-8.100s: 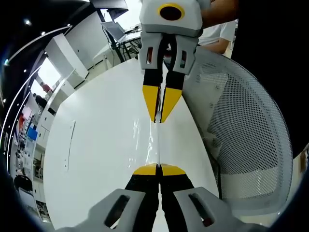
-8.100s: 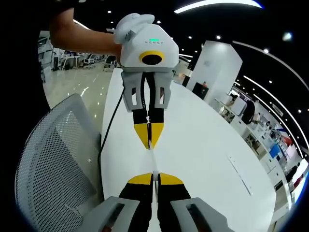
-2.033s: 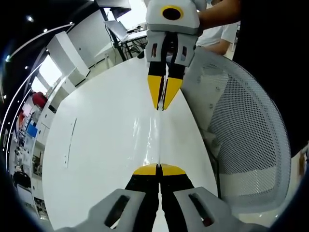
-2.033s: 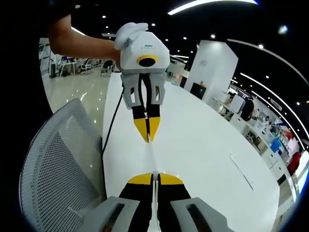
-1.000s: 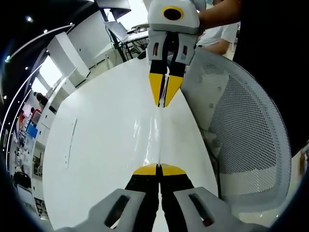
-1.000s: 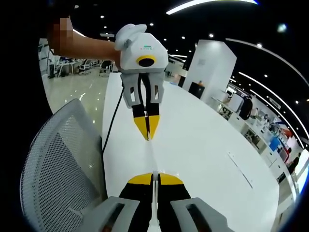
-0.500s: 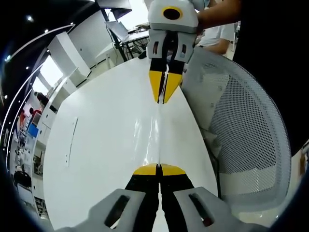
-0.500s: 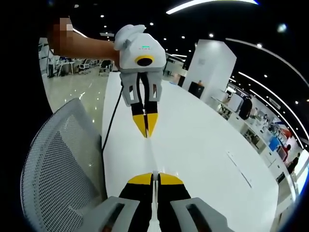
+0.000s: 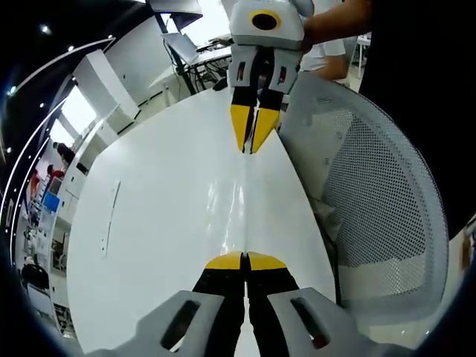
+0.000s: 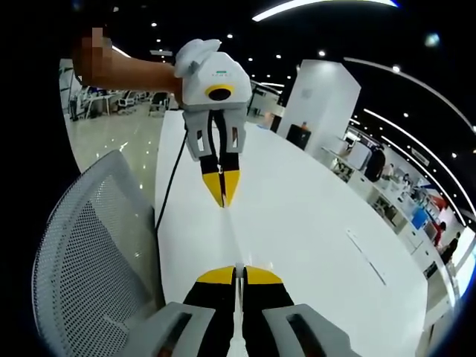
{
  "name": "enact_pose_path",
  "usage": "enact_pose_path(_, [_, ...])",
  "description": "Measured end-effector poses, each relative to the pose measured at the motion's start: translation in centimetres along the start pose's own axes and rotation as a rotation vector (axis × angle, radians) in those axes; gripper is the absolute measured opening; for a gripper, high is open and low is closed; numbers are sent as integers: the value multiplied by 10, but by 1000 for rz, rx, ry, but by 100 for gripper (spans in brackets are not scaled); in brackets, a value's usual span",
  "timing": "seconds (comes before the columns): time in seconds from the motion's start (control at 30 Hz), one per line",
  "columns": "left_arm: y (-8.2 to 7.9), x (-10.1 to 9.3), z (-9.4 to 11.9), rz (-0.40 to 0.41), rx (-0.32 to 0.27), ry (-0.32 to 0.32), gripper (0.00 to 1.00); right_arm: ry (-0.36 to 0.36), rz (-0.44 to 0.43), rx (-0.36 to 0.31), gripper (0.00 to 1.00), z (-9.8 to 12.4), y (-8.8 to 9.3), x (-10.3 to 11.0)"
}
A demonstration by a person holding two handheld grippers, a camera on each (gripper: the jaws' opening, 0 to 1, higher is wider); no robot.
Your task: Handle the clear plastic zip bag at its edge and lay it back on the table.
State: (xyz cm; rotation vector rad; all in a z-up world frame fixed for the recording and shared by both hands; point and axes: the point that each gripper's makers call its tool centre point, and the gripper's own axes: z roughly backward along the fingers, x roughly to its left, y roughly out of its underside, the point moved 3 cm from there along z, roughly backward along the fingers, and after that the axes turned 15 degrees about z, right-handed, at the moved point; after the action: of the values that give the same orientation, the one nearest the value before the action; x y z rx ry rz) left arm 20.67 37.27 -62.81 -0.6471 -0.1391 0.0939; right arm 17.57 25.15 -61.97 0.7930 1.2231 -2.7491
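— Since approx. half a sec ago, the two tools are drawing further apart; in the left gripper view the right tool [image 9: 251, 151] is sitting higher and farther off than before, w/ the bag stretched longer between them.

— And the left tool [image 9: 245, 258]?

— Jaws are pressing together, pinching one end of the clear plastic zip bag [image 9: 245, 201]. Right tool is doing the same at the opposite end, yellow tips closed on the bag's edge. Same thing is showing in the right gripper view: right tool [image 10: 239, 269] is clamping the near end, left tool [image 10: 222, 202] is clamping the far end.

— Where's the bag [image 10: 233, 239] itself?

— It's hanging as a thin, taut strip seen edge-on, running straight between the two tools, above the white bench [image 9: 163, 223]. Whether it's touching the bench, can't tell.

— Anything else nearby?

— White mesh chair [image 9: 372, 193] is standing just beside the bench edge [image 10: 312, 223]; in the right gripper view the chair [image 10: 82, 253] is sitting at left, w/ a black cable [image 10: 168, 192] running along the bench edge. A person's hand [image 10: 130, 73] is holding the left tool from behind.
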Motion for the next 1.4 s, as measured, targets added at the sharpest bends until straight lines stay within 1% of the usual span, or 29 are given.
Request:
enact_pose_path(0.5, [-6, 1, 3, -2, -8, -4, 0, 19, -15, -7, 0, 3, 1, -5])
enact_pose_path(1.4, [1, 1, 9, 19, 1, -14, 0, 7, -14, -17, 0, 1, 4, -3])
